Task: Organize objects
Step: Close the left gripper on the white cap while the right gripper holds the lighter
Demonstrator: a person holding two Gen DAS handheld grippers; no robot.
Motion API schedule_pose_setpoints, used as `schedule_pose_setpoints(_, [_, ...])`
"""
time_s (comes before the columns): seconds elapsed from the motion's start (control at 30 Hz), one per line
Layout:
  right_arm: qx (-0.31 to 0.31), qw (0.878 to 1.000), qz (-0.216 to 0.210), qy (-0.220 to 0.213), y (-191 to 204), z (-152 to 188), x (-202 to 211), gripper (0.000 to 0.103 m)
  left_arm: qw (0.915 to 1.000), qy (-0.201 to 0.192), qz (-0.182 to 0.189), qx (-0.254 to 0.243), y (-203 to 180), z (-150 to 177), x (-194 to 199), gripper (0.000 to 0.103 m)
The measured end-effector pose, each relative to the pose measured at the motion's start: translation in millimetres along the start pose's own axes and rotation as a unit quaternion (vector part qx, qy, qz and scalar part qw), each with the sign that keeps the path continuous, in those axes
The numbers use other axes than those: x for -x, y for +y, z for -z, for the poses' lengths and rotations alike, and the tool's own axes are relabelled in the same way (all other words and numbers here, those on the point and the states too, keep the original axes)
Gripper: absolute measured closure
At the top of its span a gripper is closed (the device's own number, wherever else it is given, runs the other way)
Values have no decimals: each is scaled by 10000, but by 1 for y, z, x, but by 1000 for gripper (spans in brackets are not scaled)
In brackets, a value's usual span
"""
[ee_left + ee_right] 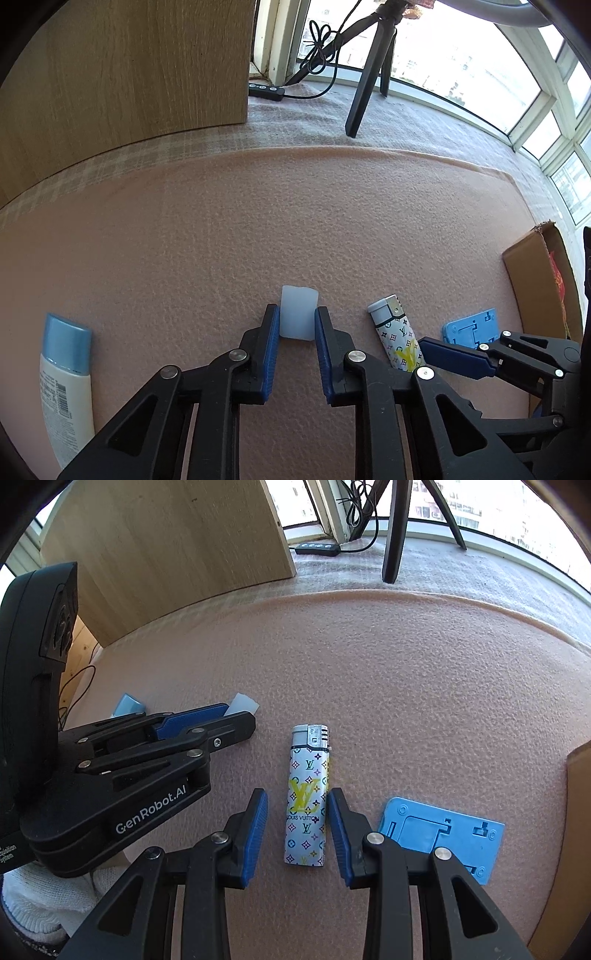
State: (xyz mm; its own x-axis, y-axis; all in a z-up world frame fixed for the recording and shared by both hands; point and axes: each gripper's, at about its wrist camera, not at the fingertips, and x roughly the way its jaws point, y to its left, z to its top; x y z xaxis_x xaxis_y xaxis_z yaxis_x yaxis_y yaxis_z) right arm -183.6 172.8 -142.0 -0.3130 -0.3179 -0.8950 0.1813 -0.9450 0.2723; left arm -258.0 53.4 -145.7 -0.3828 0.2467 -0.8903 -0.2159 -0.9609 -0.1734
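Both tools open: left tool (295,325) straddles translucent cap (298,312), right tool (297,812) straddles lighter (307,797); centre, then squeeze evenly.

Pink foam mat (258,221) covers work surface, pale checked cloth (424,122) beyond its far edge. On mat, left to right: white tube with blue cap (64,373) lying flat; translucent white block (298,312); monogram-print lighter (307,797) lying flat, metal head pointing away; blue plastic plate (443,836) flat just beside lighter; cardboard box (535,280) at right edge. Tripod leg (364,92) and black inline controller (266,89) rest on cloth
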Motion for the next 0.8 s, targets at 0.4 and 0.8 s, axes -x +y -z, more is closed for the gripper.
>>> schedule_pose_setpoints(0.4, [616, 9966, 539, -82, 14, 0, -4, 82, 9997, -103, -38, 228, 15, 18, 16, 88])
schedule_pose_setpoints(0.8, [459, 9986, 218, -125, 11, 56, 22, 82, 9988, -187, -19, 458, 7, 86, 48, 93])
